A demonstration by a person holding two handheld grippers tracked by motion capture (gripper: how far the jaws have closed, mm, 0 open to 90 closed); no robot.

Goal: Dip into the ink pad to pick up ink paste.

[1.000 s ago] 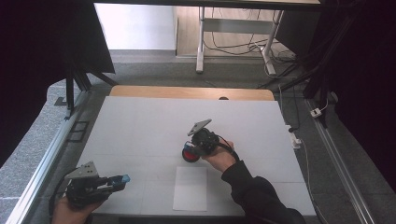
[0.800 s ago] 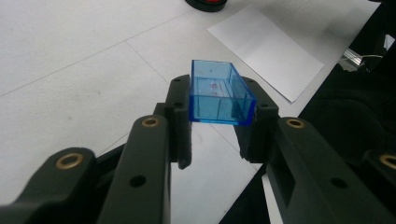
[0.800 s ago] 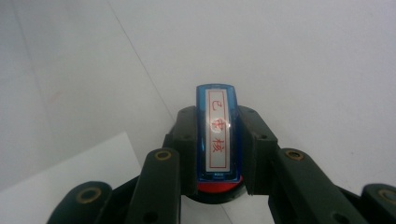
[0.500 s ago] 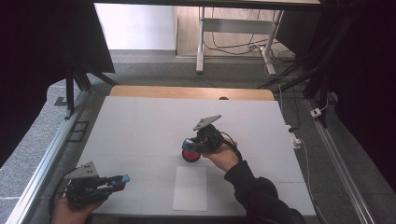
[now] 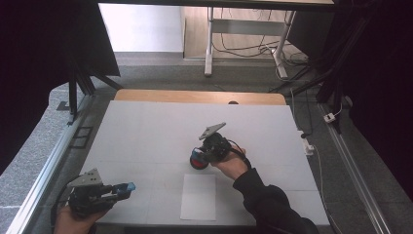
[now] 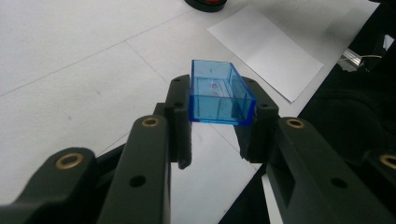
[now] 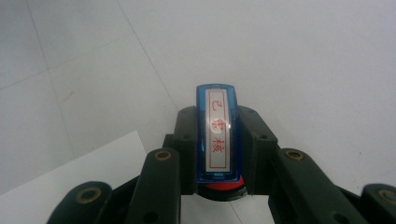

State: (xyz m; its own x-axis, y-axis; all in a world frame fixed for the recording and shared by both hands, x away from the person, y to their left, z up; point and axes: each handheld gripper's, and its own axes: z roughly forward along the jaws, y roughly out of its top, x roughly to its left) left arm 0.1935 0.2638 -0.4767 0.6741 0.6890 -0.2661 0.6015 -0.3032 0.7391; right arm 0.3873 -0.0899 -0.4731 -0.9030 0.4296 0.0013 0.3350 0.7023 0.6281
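Stamp: clenched in right gripper fingers — over red ink pad
Cap: grasped by left gripper
Risk: off-centre press — uneven inking

Looks like a lab or test rig setup, not a home. White counter w/ aluminium rails along both sides, black curtains hung around it, loose cables on the grey floor behind, plus a desk frame further back.

Black two-jaw tongs with brass-ringed pivots, grey three-cornered plates, dark sleeve.
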